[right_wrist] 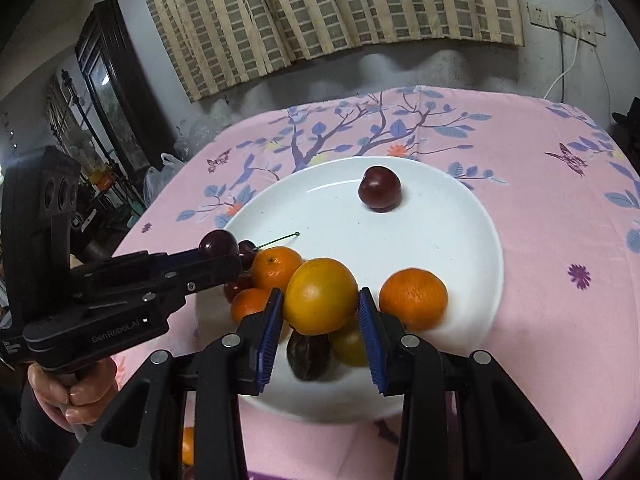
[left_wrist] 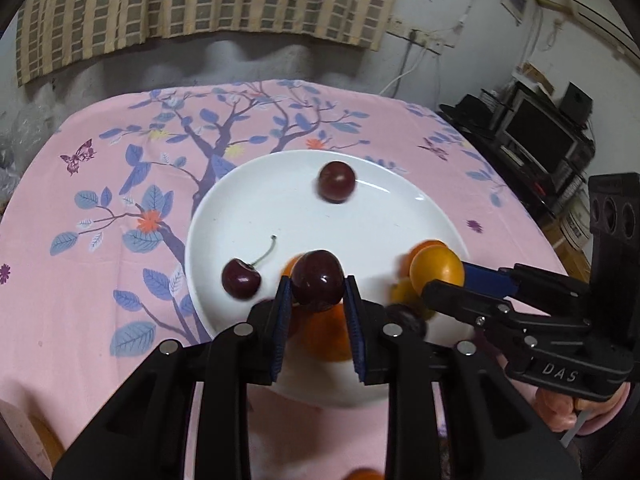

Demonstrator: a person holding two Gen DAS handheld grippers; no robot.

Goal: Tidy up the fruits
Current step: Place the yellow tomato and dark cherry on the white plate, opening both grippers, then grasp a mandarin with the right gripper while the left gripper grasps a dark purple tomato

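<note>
A white plate [left_wrist: 380,216] [right_wrist: 460,240] lies on the pink floral tablecloth. My left gripper [left_wrist: 318,284] is shut on a dark red cherry [left_wrist: 318,282] and holds it above the plate's near side; it also shows in the right wrist view [right_wrist: 218,245]. My right gripper [right_wrist: 320,302] is shut on a yellow-orange fruit [right_wrist: 321,295], seen from the left wrist too [left_wrist: 437,270]. On the plate lie a dark plum [left_wrist: 337,181] [right_wrist: 379,189], a stemmed cherry [left_wrist: 241,284], several small oranges [right_wrist: 413,298] and a dark fruit [right_wrist: 309,356].
The pink tablecloth [left_wrist: 100,240] [right_wrist: 560,240] covers the table to its edges. A dark cabinet with a screen [left_wrist: 540,136] stands to the right, a dark shelf [right_wrist: 108,92] to the left. An orange fruit [right_wrist: 188,446] lies below the table's near edge.
</note>
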